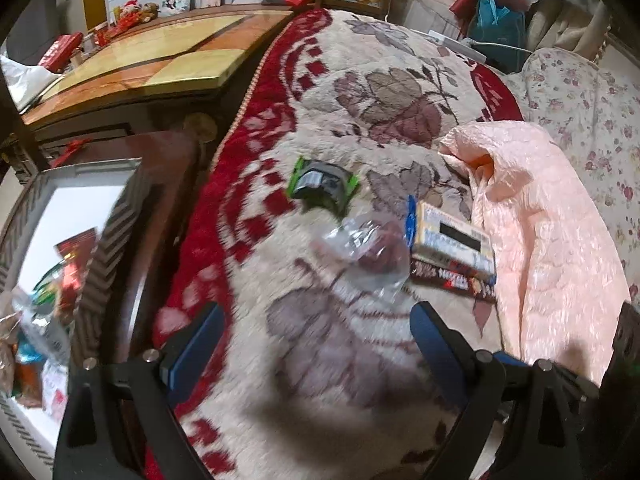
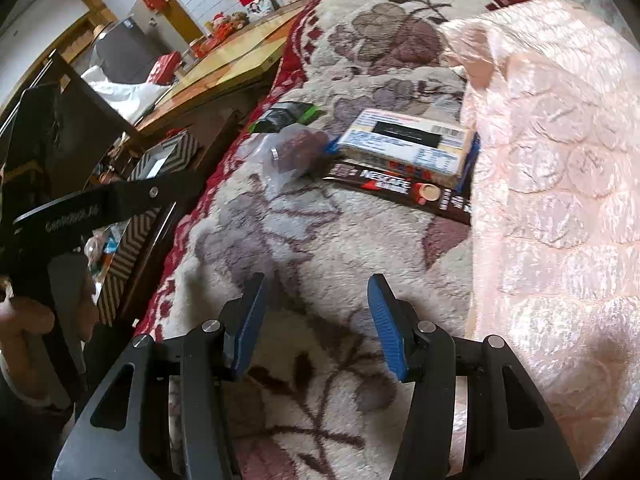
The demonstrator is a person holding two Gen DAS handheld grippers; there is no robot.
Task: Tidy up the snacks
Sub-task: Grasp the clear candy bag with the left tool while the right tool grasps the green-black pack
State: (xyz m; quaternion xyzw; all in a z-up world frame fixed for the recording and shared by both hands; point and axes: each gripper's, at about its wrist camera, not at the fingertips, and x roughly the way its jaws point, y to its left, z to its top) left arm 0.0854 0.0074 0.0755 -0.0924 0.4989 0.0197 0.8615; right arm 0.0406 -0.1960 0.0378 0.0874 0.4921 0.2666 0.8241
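Snacks lie on a floral fleece blanket [image 1: 360, 92]. A green-and-black packet [image 1: 322, 186] sits farthest, a clear bag with dark red fruit [image 1: 366, 254] nearer. A pale snack box [image 1: 452, 240] rests on a dark Nescafe box [image 1: 452, 280]. My left gripper [image 1: 316, 316] hovers open just short of the clear bag, nothing between its blue pads. In the right wrist view the green packet [image 2: 286, 116], clear bag [image 2: 290, 152], pale box [image 2: 408, 146] and Nescafe box [image 2: 400, 190] lie ahead. My right gripper [image 2: 316, 284] is open and empty over bare blanket.
A chevron-patterned storage box [image 1: 80, 216] holding several snack packets stands left of the blanket, also seen as the box [image 2: 132, 236]. A pink quilt [image 1: 552, 240] covers the right side. A wooden table [image 1: 152, 68] stands behind. The left gripper's body [image 2: 80, 208] and a hand show at left.
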